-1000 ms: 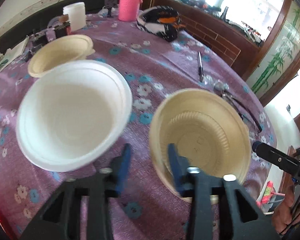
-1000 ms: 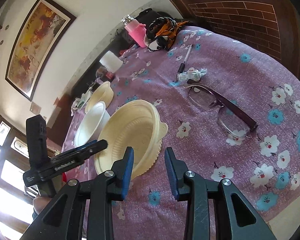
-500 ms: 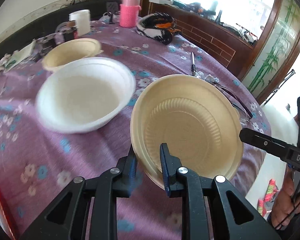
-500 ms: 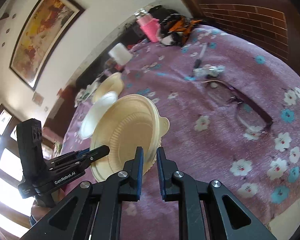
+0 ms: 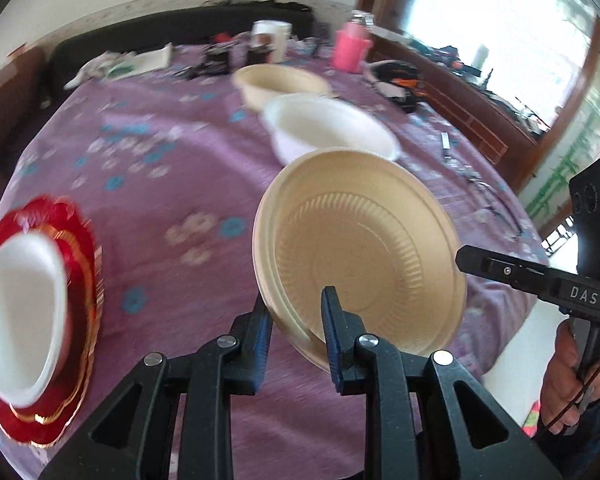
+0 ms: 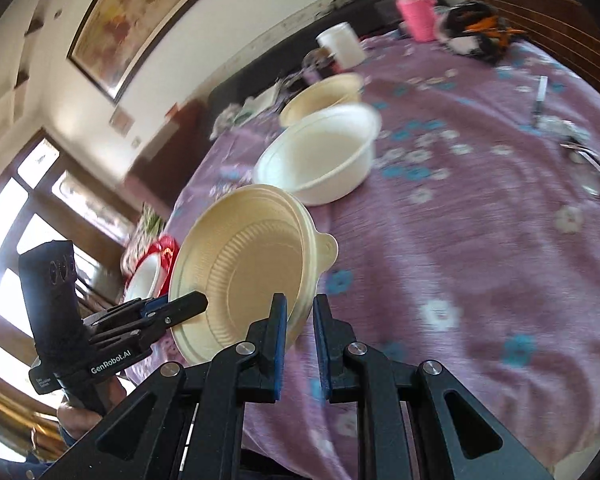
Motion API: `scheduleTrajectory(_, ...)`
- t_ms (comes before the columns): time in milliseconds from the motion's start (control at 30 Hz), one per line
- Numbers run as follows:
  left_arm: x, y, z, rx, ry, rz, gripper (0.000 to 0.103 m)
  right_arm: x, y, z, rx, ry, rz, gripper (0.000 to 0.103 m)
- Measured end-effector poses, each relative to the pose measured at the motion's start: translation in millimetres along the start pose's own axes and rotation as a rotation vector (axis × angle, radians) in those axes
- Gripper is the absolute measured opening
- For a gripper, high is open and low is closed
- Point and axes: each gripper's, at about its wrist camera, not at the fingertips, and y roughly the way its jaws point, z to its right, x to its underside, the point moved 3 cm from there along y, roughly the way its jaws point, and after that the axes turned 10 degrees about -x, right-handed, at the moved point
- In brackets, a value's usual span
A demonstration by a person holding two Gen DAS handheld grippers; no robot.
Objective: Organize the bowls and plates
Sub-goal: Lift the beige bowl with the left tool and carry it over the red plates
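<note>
My left gripper (image 5: 296,320) is shut on the near rim of a beige ribbed bowl (image 5: 360,248) and holds it tilted above the purple floral table (image 5: 160,184). My right gripper (image 6: 300,328) is shut on the same bowl's (image 6: 240,268) opposite rim. A white bowl (image 5: 328,128) and a second beige bowl (image 5: 280,84) sit further back on the table; both show in the right wrist view too, the white bowl (image 6: 320,156) and the beige one (image 6: 320,96). At the left, a white bowl (image 5: 20,312) sits on stacked red plates (image 5: 80,240).
A pink bottle (image 5: 350,50), a white cup (image 5: 270,38), a dark patterned cloth (image 5: 396,80) and small clutter stand at the table's far side. A pen (image 6: 540,94) and glasses (image 6: 592,168) lie on the right. The table edge runs along the near side.
Both grippers have lifted the beige bowl and carried it left; the red plates with the white bowl have come into the left wrist view.
</note>
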Motion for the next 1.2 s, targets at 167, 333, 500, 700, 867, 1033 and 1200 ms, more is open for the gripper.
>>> scheduleTrajectory(167, 8.3, 10.8, -18.6, -0.012, -0.049, -0.013, 0.025, -2.5, 33.0, -9.6, 0.029, -0.029, -0.039, 0.016)
scheduleTrajectory(333, 10.1, 10.3, -26.2, -0.059, -0.056, 0.034, 0.047, -3.7, 37.8, -16.8, 0.089, -0.081, -0.018, 0.018)
scheduleTrajectory(500, 13.3, 6.3, -26.4, -0.124, -0.033, 0.086, 0.048, 0.9, 36.9, -19.9, 0.100, -0.101, -0.020, 0.025)
scheduleTrajectory(700, 18.7, 3.8, -19.2, -0.162, -0.011, 0.139, 0.042, 8.7, 46.4, -20.1, 0.096, -0.095, -0.037, 0.030)
scheduleTrajectory(867, 18.8, -1.8, -2.5, -0.225, 0.048, 0.184, 0.034, 13.8, 50.0, -22.0, 0.104, -0.092, -0.033, 0.022)
scheduleTrajectory(1033, 18.2, -7.0, -0.1, -0.233, 0.054, 0.201, 0.034, 13.2, 44.6, -23.1, 0.095, -0.081, -0.018, 0.022)
scheduleTrajectory(1200, 17.4, -9.8, -1.4, -0.236, 0.048, 0.205, 0.034, 13.8, 42.7, -26.3, 0.084, -0.084, -0.018, 0.022)
